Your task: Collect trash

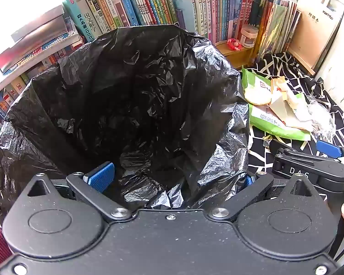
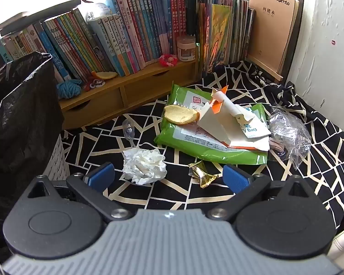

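Observation:
A bin lined with a black trash bag [image 1: 130,105] fills the left wrist view; my left gripper [image 1: 174,178] hangs open over its mouth, nothing between its blue pads. In the right wrist view my right gripper [image 2: 167,178] stands open above the patterned cloth. A crumpled white tissue [image 2: 144,166] and a gold wrapper [image 2: 201,174] lie just ahead, between its fingers. Further back lie a green packet [image 2: 195,137], a piece of bread [image 2: 181,114], folded white paper [image 2: 229,119] and crinkled clear plastic [image 2: 289,133]. The black bag [image 2: 18,114] stands at the left.
A wooden shelf [image 2: 126,91] with rows of books [image 2: 126,34] and a small jar [image 2: 186,48] runs along the back. A clear plastic spoon [image 2: 129,129] lies on the black-and-white cloth [image 2: 309,171]. A white wall [image 2: 328,57] closes the right side.

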Available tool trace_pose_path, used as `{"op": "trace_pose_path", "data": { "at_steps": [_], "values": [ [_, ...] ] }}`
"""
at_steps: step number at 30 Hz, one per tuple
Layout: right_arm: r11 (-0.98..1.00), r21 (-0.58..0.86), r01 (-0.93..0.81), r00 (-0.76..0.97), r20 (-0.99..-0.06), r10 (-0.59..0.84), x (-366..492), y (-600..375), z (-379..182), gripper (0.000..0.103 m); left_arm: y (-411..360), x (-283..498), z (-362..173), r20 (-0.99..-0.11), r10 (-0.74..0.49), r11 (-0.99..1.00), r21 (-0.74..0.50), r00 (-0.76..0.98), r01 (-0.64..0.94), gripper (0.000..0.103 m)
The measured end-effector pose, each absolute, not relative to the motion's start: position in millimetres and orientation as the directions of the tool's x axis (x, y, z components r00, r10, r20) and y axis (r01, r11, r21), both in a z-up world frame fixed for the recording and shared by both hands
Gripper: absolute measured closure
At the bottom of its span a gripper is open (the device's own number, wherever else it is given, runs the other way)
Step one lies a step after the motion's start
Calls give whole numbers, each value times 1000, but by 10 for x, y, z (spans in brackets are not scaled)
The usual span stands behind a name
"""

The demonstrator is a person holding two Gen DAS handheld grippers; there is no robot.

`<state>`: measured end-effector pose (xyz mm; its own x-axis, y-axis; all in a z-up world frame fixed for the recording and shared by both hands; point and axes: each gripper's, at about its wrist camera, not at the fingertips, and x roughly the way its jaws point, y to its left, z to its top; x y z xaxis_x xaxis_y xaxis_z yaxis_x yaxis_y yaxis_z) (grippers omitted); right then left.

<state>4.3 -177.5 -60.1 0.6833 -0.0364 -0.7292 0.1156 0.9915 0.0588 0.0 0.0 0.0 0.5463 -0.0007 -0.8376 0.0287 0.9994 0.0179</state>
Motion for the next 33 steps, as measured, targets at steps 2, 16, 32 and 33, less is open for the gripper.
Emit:
{"op": "trace_pose_path", "data": {
  "at_steps": [2,16,32,33],
  "values": [
    [991,59,116,683,-730,-36,44,-1775,-603,0,0,0,0,-837,1,999,20,547,28,0],
    [991,60,116,682,-731,-36,73,-1788,-610,0,0,-1,0,-840,4,999,23,543,28,0],
    [991,62,116,682,-730,-34,45,-1776,-608,0,-1,5,-3,-841,3,999,22,540,28,0],
    [991,62,116,682,-730,-34,45,-1776,-607,0,-2,5,-3,-841,4,999,22,541,28,0]
  ]
}}
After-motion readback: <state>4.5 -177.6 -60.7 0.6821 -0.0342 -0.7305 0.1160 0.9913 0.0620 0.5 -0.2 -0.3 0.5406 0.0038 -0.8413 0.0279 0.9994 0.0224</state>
